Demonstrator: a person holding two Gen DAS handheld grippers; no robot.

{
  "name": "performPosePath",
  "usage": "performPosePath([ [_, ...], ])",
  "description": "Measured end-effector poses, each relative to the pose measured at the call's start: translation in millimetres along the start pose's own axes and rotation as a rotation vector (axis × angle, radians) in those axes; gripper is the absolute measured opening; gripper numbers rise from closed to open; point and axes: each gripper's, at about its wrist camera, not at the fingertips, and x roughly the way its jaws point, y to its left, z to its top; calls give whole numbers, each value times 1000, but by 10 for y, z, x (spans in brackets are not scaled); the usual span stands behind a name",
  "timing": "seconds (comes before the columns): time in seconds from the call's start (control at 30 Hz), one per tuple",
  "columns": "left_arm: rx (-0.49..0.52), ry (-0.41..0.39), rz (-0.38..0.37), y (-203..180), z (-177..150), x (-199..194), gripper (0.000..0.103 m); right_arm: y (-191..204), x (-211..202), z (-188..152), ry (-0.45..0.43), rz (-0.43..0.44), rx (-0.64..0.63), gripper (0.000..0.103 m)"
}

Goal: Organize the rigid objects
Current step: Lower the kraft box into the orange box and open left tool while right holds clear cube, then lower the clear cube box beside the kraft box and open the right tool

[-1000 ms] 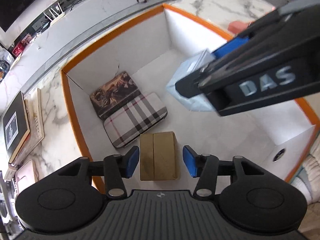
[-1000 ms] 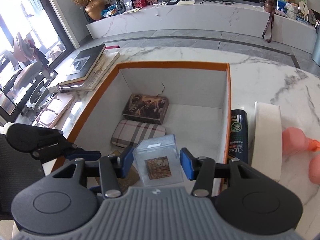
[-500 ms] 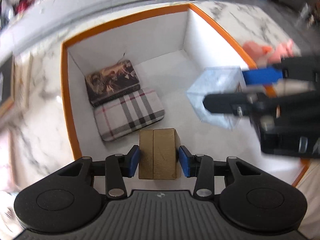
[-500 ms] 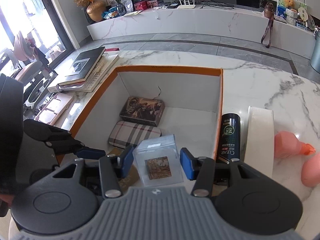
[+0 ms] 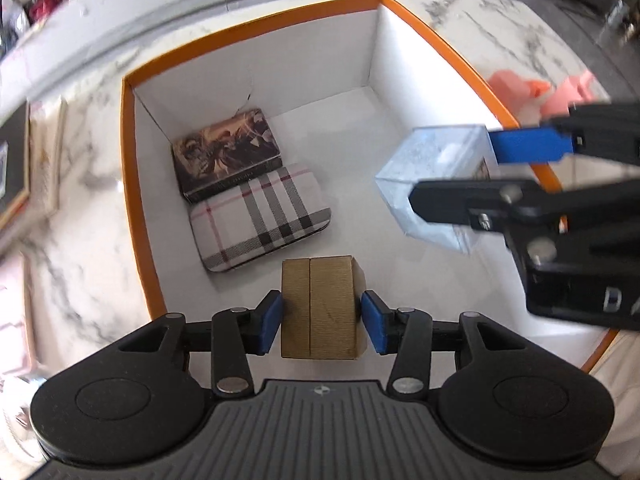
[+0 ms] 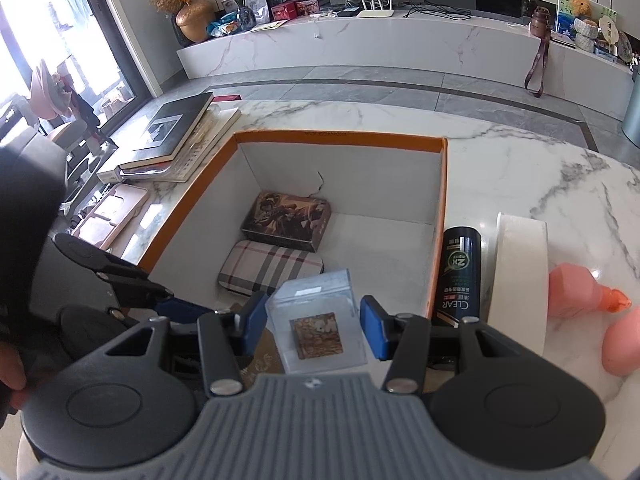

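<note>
The white marble table (image 6: 520, 152) carries a large white cardboard box with an orange rim (image 5: 304, 68), open at the top. No hazard is noted from the table itself.

Inside, a dark illustrated rectangular box (image 5: 226, 156) lies in the far left corner with a plaid hard case (image 5: 260, 216) hard against it. Both sit close to the working area, so a careless sweep of either tool could shove them out of line.

The gold-brown ribbed block (image 5: 316, 304) stands on the box floor just in front of the plaid case. The left gripper (image 5: 318, 322) straddles it: the jaws have just eased a little wider, yet both blue pads appear to rest against its sides. In my judgement this grip is marginal. A lift now could let the block slip or tip onto the plaid case.

The clear plastic cube with a small picture tile inside (image 5: 436, 176) hangs above the right half of the box, clamped at moderate width by the right gripper (image 6: 314, 322). Its smooth walls invite slippage. The two tools are close together, and a collision could knock either item loose.
</note>
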Motion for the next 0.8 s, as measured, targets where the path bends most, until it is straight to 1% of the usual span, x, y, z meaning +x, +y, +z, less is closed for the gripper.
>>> performPosePath([
  [0.07, 15, -15, 11, -7, -17, -20, 44, -7, -2, -2, -1, -2, 1, 52],
  [0.1, 25, -29, 6, -1, -15, -45, 34, -10, -4, -1, -1, -3, 2, 52],
  [0.13, 22, -31, 4, 17, -5, -63, 30, -14, -5, -1, -2, -3, 3, 52],
  [0.2, -40, -13, -15, 119, 41, -66, 28, -22, -12, 3, -3, -5, 4, 52],
  [0.23, -51, -8, -9, 152, 58, -69, 23, -24, -16, 6, -4, -5, 3, 52],
  [0.27, -32, -2, 36, 146, 70, -73, 21, -25, -19, 9, -5, -5, 4, 52],
  [0.3, -3, 5, 98, 117, 73, -65, 17, -29, -22, 11, -6, -5, 6, 52],
  [0.33, 14, 12, 127, 111, 66, -54, 16, -29, -25, 13, -8, -4, 7, 52],
  [0.37, 18, 17, 129, 121, 56, -51, 16, -24, -26, 14, -8, -2, 6, 52],
  [0.4, 18, 27, 131, 142, 46, -43, 11, -19, -27, 13, -9, 0, 4, 52],
  [0.43, 25, 34, 143, 149, 35, -32, 3, -12, -24, 12, -9, 3, 3, 52],
  [0.5, 56, 37, 187, 122, 6, -12, 3, 5, -12, 7, -8, 11, 0, 52],
  [0.53, 69, 33, 191, 93, 0, -13, 3, 16, -2, 5, -6, 15, 1, 52],
  [0.6, 53, 16, 155, 102, -7, -49, 4, 40, 21, -1, -3, 24, 7, 52],
  [0.63, 33, -1, 137, 123, -8, -93, 7, 54, 33, -5, -1, 29, 11, 52],
  [0.7, 13, -48, 112, 153, -27, -217, 8, 85, 52, -16, 4, 41, 19, 52],
  [0.73, 14, -75, 101, 163, -48, -295, 11, 102, 64, -24, 8, 47, 22, 52],
  [0.8, 22, -111, 99, 177, -96, -437, 11, 133, 100, -39, 20, 55, 27, 52],
])
